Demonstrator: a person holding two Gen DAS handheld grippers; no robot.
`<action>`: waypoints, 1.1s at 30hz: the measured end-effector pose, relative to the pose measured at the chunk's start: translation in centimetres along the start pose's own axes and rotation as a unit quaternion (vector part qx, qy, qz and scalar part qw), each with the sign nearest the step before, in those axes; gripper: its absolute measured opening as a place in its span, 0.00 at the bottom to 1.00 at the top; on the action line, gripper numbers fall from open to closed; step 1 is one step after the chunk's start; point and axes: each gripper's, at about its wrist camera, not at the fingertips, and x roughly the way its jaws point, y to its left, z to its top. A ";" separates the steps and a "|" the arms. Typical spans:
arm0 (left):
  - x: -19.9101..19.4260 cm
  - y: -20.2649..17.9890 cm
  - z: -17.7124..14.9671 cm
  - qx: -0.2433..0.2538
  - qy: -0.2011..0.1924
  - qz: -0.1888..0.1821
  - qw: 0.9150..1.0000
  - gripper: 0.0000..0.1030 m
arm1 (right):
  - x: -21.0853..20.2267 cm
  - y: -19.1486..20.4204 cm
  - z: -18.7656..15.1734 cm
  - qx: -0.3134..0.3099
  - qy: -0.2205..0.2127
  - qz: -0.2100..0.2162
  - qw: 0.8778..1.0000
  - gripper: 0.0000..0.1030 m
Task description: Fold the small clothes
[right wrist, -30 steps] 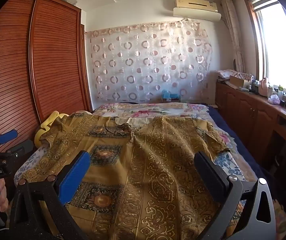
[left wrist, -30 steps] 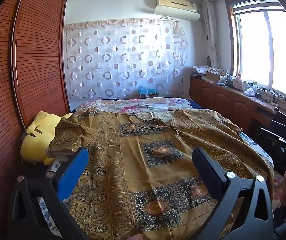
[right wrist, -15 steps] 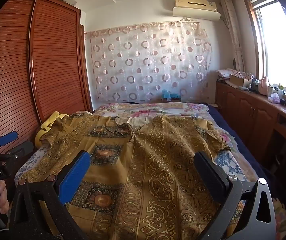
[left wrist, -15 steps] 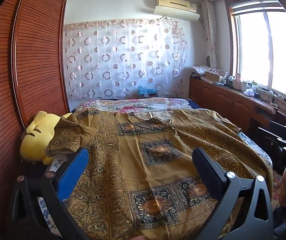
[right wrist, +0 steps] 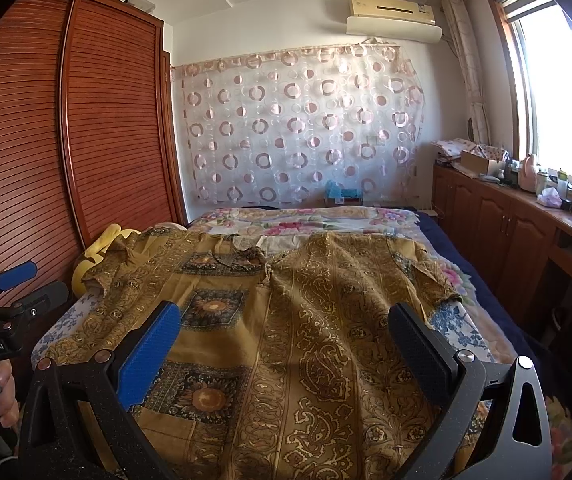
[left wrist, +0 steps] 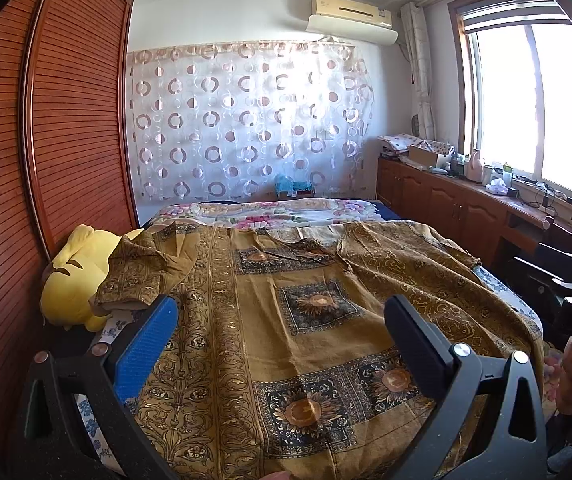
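Little has shifted over the past second: both views have crept only slightly over the bed (left wrist: 498, 284). A mustard-gold patterned shirt (left wrist: 286, 320) lies spread flat across it, collar toward the far circle-print curtain (left wrist: 245, 120), one short sleeve folded up beside a yellow plush toy (left wrist: 73, 280). The left hand-held gripper (left wrist: 279, 338) and right hand-held gripper (right wrist: 286, 340) hover above the hem, jaws wide apart, holding nothing.

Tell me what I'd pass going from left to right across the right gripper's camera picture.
Left gripper → wooden wardrobe → yellow plush toy → golden patterned shirt → blue bed edge → wooden cabinets → window.
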 end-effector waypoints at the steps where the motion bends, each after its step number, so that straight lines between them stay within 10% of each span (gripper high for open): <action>1: 0.0 0.0 0.0 0.000 -0.001 0.000 1.000 1.00 | 0.0 0.0 0.0 0.000 0.000 0.000 1.000 1.00; 33: -0.6 -0.7 0.3 0.001 -0.007 -0.001 1.000 1.00 | 0.1 0.3 0.0 -0.001 -0.003 0.000 1.000 1.00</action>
